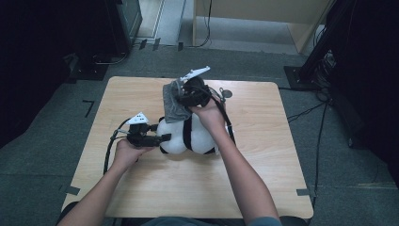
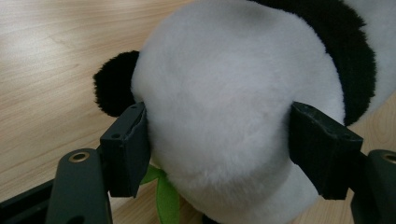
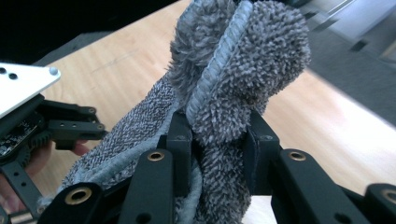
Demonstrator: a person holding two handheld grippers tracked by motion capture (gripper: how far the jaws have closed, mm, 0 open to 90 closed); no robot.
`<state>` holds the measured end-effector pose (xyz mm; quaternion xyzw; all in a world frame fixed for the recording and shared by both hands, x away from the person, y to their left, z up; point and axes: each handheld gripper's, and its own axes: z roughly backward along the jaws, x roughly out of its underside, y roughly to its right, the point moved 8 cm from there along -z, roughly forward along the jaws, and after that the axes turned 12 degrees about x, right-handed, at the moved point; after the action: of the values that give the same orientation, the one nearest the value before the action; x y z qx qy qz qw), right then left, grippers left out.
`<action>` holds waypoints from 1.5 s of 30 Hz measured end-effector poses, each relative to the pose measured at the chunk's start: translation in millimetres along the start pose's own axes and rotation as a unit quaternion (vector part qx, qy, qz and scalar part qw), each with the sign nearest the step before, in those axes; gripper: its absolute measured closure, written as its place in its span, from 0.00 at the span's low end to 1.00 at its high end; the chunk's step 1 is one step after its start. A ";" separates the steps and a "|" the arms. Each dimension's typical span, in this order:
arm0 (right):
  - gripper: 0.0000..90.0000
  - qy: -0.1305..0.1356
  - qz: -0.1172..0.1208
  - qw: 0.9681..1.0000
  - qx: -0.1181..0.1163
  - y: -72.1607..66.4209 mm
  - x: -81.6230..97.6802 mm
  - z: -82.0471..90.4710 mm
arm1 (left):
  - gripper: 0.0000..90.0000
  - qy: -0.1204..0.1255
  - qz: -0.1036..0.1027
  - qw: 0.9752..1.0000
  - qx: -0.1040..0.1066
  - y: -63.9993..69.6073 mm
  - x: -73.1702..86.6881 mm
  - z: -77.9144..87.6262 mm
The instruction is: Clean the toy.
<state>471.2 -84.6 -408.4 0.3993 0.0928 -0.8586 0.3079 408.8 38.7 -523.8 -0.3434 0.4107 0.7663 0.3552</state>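
A black-and-white panda plush (image 1: 195,136) lies on the wooden table (image 1: 263,122). My left gripper (image 1: 164,138) comes in from its left side. In the left gripper view the two pads (image 2: 125,151) press into the white fur of the panda plush (image 2: 224,107), one on each side. A green strip (image 2: 164,198) pokes out beneath it. My right gripper (image 1: 180,95) hovers above the panda, shut on a grey terry cloth (image 1: 172,107) that hangs down toward the toy. The right gripper (image 3: 217,149) pinches the bunched grey cloth (image 3: 243,56) between its jaws.
The table's front half (image 1: 188,188) is bare wood. Dark equipment stands (image 1: 324,52) and cables (image 1: 306,113) sit on the floor at the right, a black unit (image 1: 122,23) at the back left, and a wooden cabinet (image 1: 263,14) behind the table.
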 end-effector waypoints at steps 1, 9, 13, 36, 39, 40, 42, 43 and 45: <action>0.77 -0.006 0.001 1.000 -0.007 -5.3 1.1 -6.8 | 0.30 -0.001 0.000 1.000 0.000 0.0 0.1 0.1; 0.77 -0.059 0.035 0.998 -0.008 -29.6 19.0 -43.8 | 0.32 -0.006 0.005 1.000 -0.002 0.0 0.8 0.7; 0.76 -0.072 0.036 0.997 0.000 -23.7 23.0 -44.7 | 0.32 -0.007 0.005 1.000 -0.007 0.6 0.1 0.0; 0.81 -0.078 -0.026 0.996 0.029 54.9 59.1 -1.5 | 0.33 -0.006 0.004 1.000 -0.009 -0.4 -0.3 0.7; 0.82 -0.077 -0.033 0.996 0.032 61.3 63.7 4.2 | 0.33 -0.006 0.004 1.000 -0.009 -0.8 -0.3 1.0; 0.82 -0.076 -0.035 0.996 0.033 62.9 64.5 5.6 | 0.33 -0.005 0.004 1.000 -0.009 -0.8 -0.4 1.0; 0.82 -0.076 -0.039 0.996 0.038 69.0 67.1 9.6 | 0.33 -0.005 0.004 1.000 -0.010 -1.0 -0.3 1.2; 0.82 -0.075 -0.041 0.995 0.041 72.7 68.8 11.7 | 0.33 -0.005 0.004 1.000 -0.010 -1.1 -0.3 1.3; 0.82 -0.076 -0.047 0.995 0.046 80.1 73.8 15.6 | 0.33 -0.004 0.005 1.000 -0.010 -1.3 -0.3 1.3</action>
<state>473.4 -188.0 -445.9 0.3421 0.0481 -0.9032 0.2549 409.7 40.3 -523.5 -0.3415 0.4033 0.7735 0.3499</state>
